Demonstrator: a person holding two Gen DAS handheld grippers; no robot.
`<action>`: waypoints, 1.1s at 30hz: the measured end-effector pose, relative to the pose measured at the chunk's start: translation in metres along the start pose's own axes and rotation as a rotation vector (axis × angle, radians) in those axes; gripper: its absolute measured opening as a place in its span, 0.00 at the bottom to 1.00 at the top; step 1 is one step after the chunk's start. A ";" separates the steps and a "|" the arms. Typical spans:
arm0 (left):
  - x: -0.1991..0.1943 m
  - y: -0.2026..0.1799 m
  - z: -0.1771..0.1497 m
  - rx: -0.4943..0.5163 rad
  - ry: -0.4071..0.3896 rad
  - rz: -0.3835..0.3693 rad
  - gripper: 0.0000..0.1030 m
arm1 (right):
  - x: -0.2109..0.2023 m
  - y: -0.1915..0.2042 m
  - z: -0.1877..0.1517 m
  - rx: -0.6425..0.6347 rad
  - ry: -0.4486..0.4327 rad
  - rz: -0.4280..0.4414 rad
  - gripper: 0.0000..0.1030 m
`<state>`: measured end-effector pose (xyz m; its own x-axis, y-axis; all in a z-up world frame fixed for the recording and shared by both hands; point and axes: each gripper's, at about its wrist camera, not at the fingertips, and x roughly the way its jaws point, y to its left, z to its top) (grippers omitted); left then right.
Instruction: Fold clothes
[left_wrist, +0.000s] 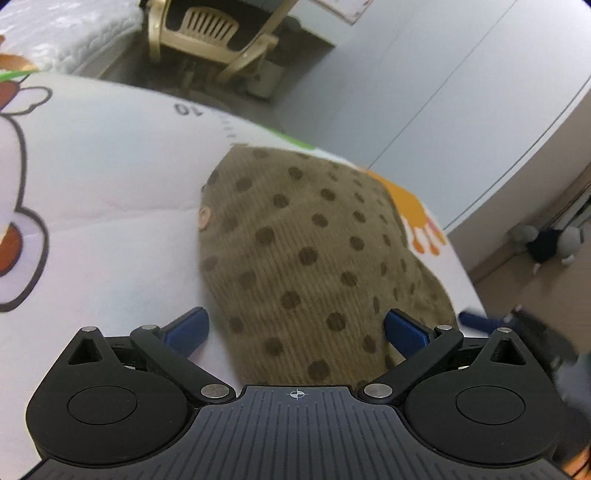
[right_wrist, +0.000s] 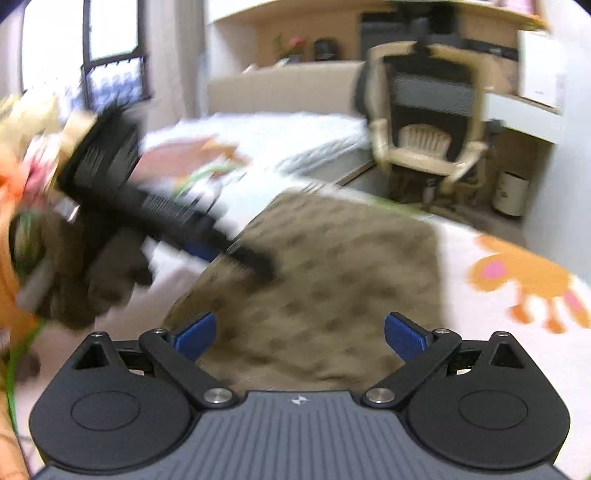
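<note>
A tan corduroy garment with dark dots (left_wrist: 310, 254) lies folded on a white cartoon-print mat (left_wrist: 110, 184); a round button shows at its left edge. My left gripper (left_wrist: 295, 330) hovers open just above its near end, blue fingers (left_wrist: 188, 328) spread to either side of it. In the right wrist view the same garment (right_wrist: 332, 273) is blurred by motion. My right gripper (right_wrist: 300, 334) is open over its near edge, holding nothing. The left gripper (right_wrist: 221, 251) shows there as a blurred black bar at the garment's left side.
A beige plastic chair (left_wrist: 210, 37) stands beyond the mat, seen too as the chair (right_wrist: 424, 147) in the right wrist view. A white bed (right_wrist: 277, 136) lies behind. A small bin (right_wrist: 511, 192) sits at the right. A grey wall (left_wrist: 424, 92) and a dark toy (left_wrist: 546, 243) lie to the right.
</note>
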<state>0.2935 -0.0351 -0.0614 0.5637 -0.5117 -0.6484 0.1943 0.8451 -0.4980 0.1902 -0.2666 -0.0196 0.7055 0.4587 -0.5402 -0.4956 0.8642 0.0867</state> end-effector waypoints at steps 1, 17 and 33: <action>0.002 0.000 -0.001 -0.002 -0.007 -0.009 1.00 | -0.003 -0.011 0.005 0.036 -0.018 -0.025 0.95; -0.016 0.039 0.015 -0.139 -0.145 -0.096 0.99 | 0.122 0.030 0.033 -0.110 0.015 -0.192 0.89; -0.082 0.110 0.028 -0.077 -0.219 0.101 0.99 | 0.192 0.067 0.099 -0.035 -0.002 -0.018 0.95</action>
<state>0.2910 0.1045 -0.0468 0.7392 -0.3726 -0.5610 0.0709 0.8715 -0.4853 0.3427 -0.1003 -0.0348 0.7153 0.4438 -0.5398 -0.5006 0.8644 0.0474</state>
